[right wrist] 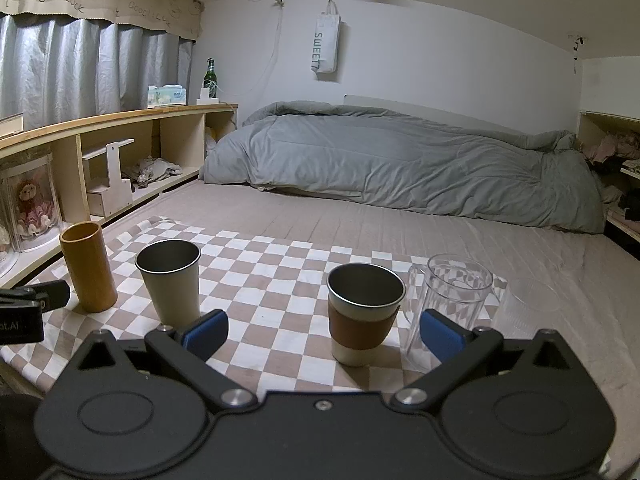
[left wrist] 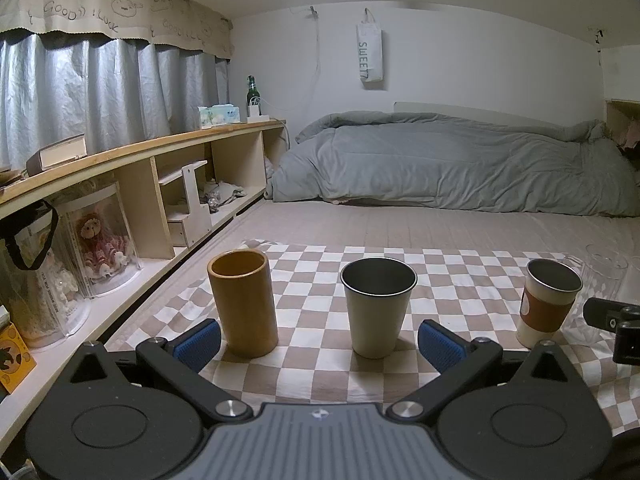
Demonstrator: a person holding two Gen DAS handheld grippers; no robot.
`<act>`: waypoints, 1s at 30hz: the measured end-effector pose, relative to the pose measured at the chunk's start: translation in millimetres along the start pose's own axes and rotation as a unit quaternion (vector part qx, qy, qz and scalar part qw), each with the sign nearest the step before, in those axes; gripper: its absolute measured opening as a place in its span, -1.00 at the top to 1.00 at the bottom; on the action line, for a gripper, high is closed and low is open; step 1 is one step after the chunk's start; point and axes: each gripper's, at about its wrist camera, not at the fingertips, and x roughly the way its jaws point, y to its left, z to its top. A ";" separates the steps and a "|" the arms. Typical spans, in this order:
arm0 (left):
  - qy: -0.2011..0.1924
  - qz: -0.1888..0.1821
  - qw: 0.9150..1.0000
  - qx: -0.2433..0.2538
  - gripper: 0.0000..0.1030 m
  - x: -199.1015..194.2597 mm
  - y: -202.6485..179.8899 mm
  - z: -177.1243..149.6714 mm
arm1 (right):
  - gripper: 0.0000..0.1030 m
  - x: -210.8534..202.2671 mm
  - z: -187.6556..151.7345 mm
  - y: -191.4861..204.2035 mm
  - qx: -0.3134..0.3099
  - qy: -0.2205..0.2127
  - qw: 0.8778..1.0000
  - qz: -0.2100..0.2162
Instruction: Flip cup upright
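Observation:
Several cups stand upright in a row on a checkered cloth point(left wrist: 304, 376). From the left: a tan bamboo cup point(left wrist: 243, 304) point(right wrist: 89, 266), a cream metal cup point(left wrist: 378, 307) point(right wrist: 170, 282), a cream cup with a brown sleeve point(left wrist: 547, 303) point(right wrist: 362, 314), a clear plastic mug with a handle point(right wrist: 450, 304) and a clear cup point(right wrist: 526, 308). My left gripper point(left wrist: 318, 346) is open and empty, just in front of the bamboo and cream cups. My right gripper point(right wrist: 324, 334) is open and empty, with the sleeved cup between its blue fingertips.
The cloth lies on a bed point(right wrist: 400, 228) with a grey duvet point(right wrist: 400, 160) at the far end. A wooden shelf unit point(left wrist: 140, 184) runs along the left, holding boxed dolls point(left wrist: 100, 240), a book, tissues and a green bottle point(left wrist: 253, 92).

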 end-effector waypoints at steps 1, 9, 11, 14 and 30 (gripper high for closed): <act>0.000 0.000 1.000 0.000 -1.00 -0.1 0.1 -0.6 | -1.00 0.0 0.0 0.0 0.000 0.000 1.000 0.000; 0.000 -0.001 1.000 0.000 -1.00 0.0 -0.3 0.2 | -1.00 0.4 -0.7 0.1 0.001 0.001 1.000 -0.002; 0.001 -0.001 1.000 0.000 -1.00 0.4 -0.2 -0.2 | -1.00 0.4 -1.4 0.0 0.002 0.001 1.000 -0.002; 0.002 -0.002 1.000 0.000 -1.00 0.5 -0.4 -0.3 | -1.00 0.5 -1.2 -0.2 0.001 0.001 1.000 -0.002; 0.003 -0.002 1.000 0.000 -1.00 1.8 -1.8 -0.3 | -1.00 1.0 -2.6 0.0 0.002 0.003 1.000 -0.003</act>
